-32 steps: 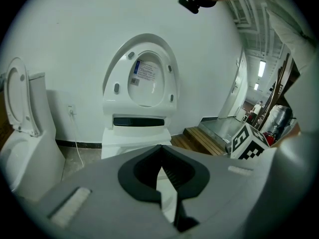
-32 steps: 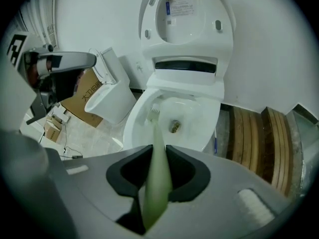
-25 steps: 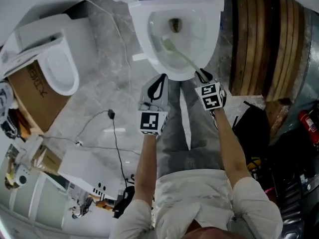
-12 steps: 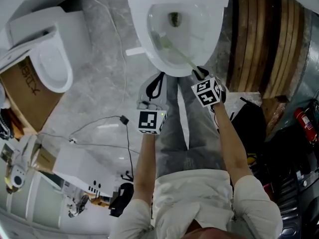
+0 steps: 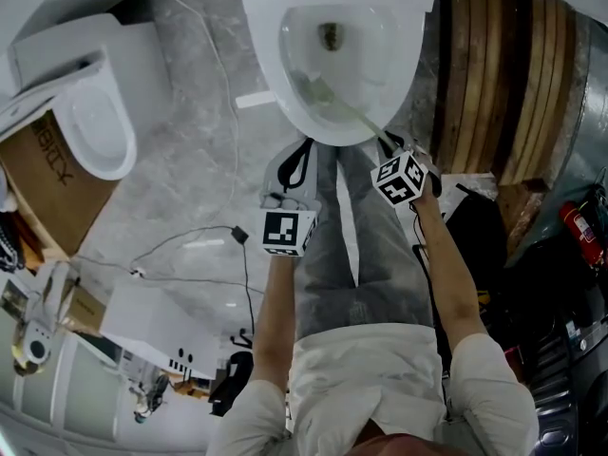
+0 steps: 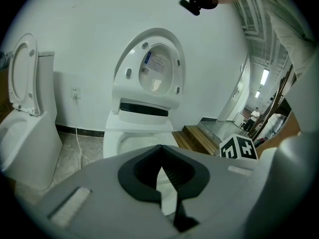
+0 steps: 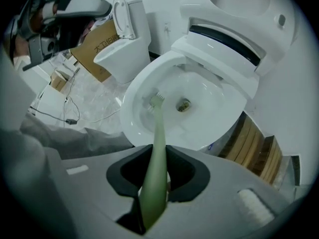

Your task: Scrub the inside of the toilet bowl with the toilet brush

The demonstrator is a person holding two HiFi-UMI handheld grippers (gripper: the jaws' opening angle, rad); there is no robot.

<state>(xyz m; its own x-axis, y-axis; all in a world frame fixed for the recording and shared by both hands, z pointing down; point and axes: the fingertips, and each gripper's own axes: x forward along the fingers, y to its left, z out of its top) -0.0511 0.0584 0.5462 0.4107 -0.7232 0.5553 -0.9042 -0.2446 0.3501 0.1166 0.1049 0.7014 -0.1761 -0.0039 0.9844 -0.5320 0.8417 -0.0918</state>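
While the right gripper [image 5: 388, 143] has its jaws clamped on the near end of the toilet brush [image 5: 347, 110], the pale green handle slopes over the near rim of the toilet bowl [image 5: 269, 65]. Its small bristled head lies against the bowl's inner left wall, short of the drain hole. In the right gripper view the handle [image 7: 158, 143] runs straight up between the jaws to the head. The left gripper [image 5: 302, 160] hangs just near of the bowl's rim, its jaws together on nothing. The seat and lid [image 6: 154, 68] stand raised against the wall. There are two toilets: the one being scrubbed and a second toilet [image 5: 100, 131] well apart at the left, its lid up too. A cardboard box [image 5: 52, 179] leans beside that one. A black cable [image 5: 204, 245] trails over the grey marble floor [image 5: 180, 160]. A wooden step [image 5: 503, 84] lies right of the bowl, with a black bag [image 5: 484, 245] and one red fire extinguisher [image 5: 579, 231] nearer.
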